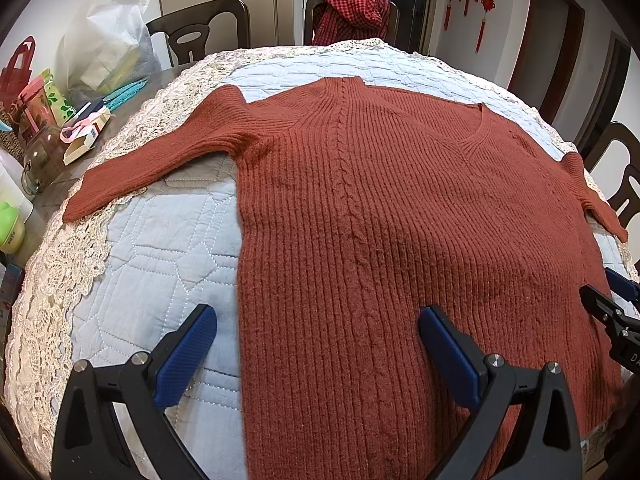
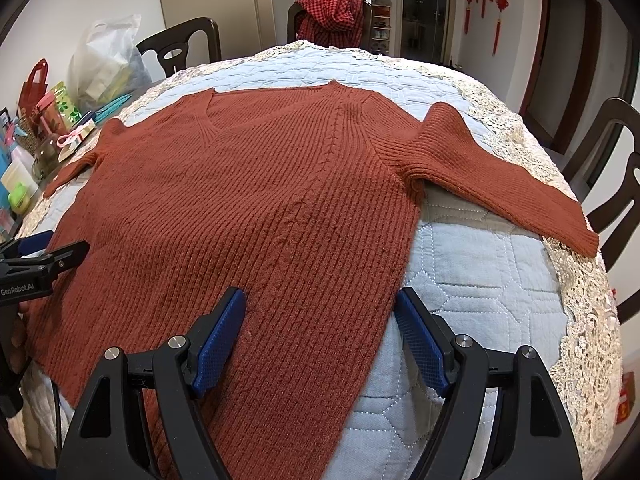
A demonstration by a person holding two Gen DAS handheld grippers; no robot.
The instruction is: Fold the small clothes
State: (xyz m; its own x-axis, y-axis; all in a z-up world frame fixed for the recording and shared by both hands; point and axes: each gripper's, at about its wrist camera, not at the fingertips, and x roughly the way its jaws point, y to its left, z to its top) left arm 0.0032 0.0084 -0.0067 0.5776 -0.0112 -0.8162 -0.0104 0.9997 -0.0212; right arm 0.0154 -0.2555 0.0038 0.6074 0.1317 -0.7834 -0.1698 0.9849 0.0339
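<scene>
Left gripper (image 1: 318, 344) and right gripper (image 2: 320, 328), both spread, straddle the sweater (image 1: 400, 220) side edges near the table's near edge; shallow pinch risks slipping knit.

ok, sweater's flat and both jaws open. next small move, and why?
Probably lower the left gripper onto the sweater's left side edge and close. Both grippers hover open and empty, each straddling a side edge near the hem; the right gripper mirrors it. The sleeves lie spread on the quilt, so nothing is folded yet.
</scene>
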